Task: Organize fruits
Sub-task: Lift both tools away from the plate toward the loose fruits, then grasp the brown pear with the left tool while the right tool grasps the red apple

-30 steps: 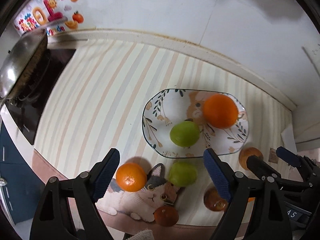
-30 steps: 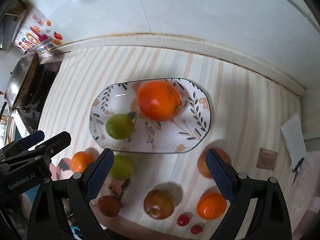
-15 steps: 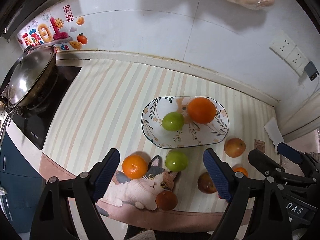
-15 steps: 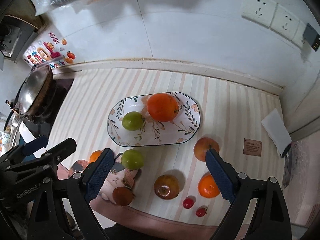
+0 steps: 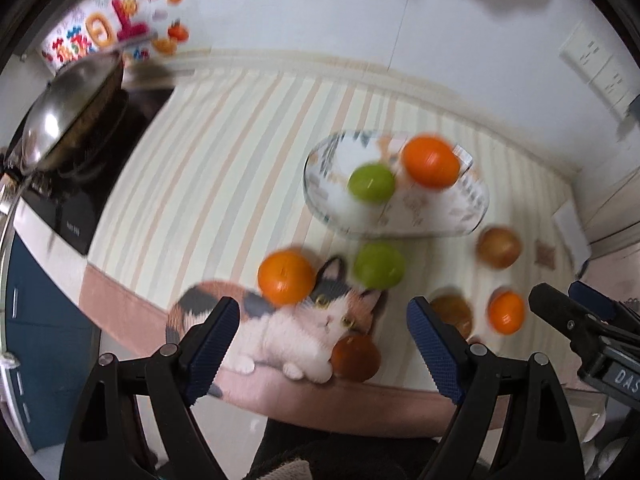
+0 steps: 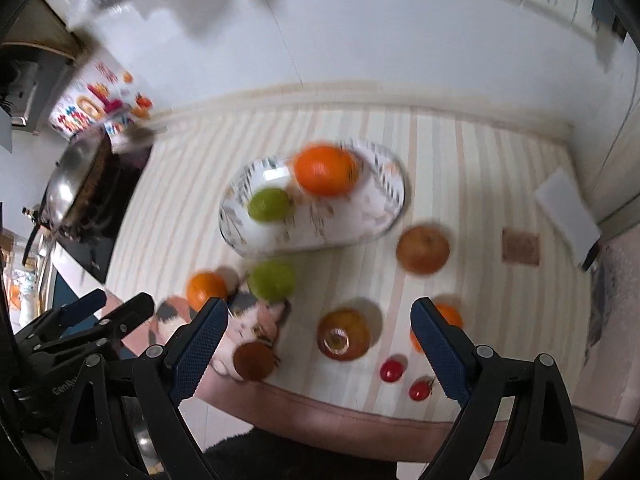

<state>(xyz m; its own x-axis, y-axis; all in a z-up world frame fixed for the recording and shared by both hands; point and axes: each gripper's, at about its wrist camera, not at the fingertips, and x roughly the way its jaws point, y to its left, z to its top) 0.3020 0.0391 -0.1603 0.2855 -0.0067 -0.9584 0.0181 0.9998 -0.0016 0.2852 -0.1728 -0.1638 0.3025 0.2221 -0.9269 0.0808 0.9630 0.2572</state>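
While both views are blurry, I can see the plate on the striped mat. In it sit one big orange and one green fruit, side by side. More fruit lies on the mat around the plate: another green fruit, an orange, an apple and two tiny red ones. My left gripper is wide open and holds nothing. My right gripper is wide open and empty too.

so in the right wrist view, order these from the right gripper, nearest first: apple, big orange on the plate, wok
1. apple, between the right gripper fingers, on the mat
2. big orange, on the plate, farther back
3. wok, far left on the stove
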